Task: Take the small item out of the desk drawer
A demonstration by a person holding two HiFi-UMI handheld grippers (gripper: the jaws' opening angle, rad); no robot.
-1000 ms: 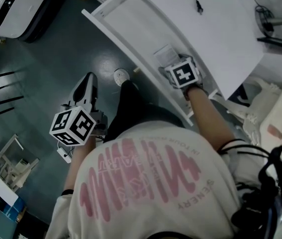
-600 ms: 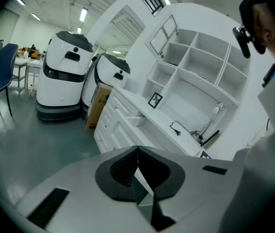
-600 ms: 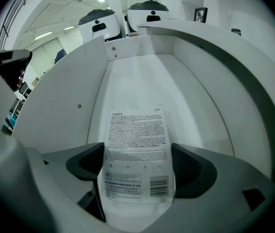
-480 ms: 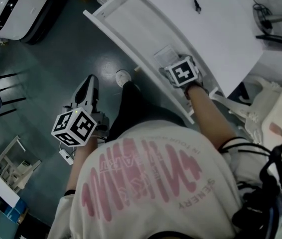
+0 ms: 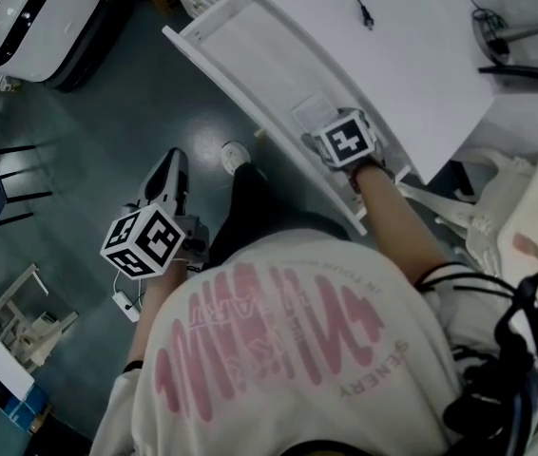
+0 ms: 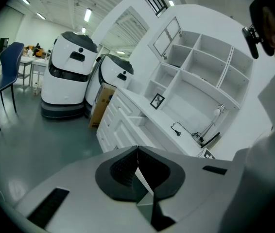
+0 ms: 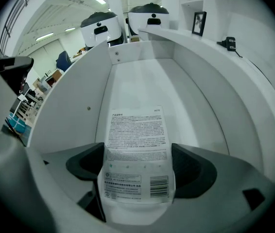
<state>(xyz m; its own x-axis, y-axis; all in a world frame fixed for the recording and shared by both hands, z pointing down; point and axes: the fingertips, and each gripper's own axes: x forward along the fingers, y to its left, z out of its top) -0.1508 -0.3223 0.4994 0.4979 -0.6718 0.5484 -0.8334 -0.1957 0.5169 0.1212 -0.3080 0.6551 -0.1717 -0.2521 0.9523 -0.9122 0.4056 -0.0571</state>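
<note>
While in drawer point(image 7: 128, 76), packet point(image 7: 135, 130) at gripper point(image 7: 137, 154).

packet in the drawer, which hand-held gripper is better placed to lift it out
Right. The right hand-held gripper is in the drawer, jaws touching both sides of the packet; the left hand-held gripper hangs shut over the floor.
</note>
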